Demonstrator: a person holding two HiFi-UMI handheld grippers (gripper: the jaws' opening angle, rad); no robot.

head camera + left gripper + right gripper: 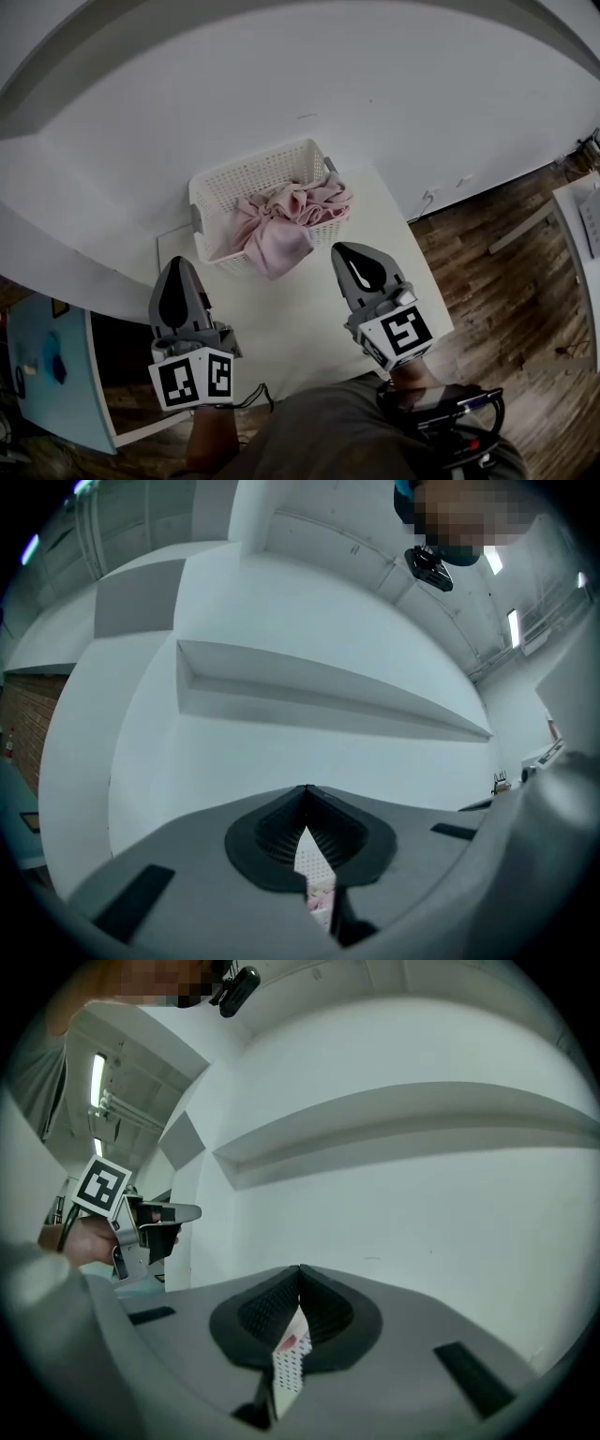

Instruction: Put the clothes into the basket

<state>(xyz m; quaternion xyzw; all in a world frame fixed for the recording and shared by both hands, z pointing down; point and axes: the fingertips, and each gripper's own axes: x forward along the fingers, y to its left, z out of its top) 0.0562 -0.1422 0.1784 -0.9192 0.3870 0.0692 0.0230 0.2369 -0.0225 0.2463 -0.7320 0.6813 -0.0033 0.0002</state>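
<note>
White table (281, 323): basket (251, 174) of crumpled pink clothes (281, 225) overhanging its rim; left claw (178, 274), right claw (351, 258) pressed together

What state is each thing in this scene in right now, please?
Pink clothes: bunched in the basket, one part draped over its front rim.
Basket: upright on the table, holding the clothes.
Left gripper: fingers shut, empty.
Right gripper: fingers shut, empty.

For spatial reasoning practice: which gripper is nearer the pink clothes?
Right. The right gripper sits beside the pink clothes, on their right; the left gripper is farther off, on their left.
</note>
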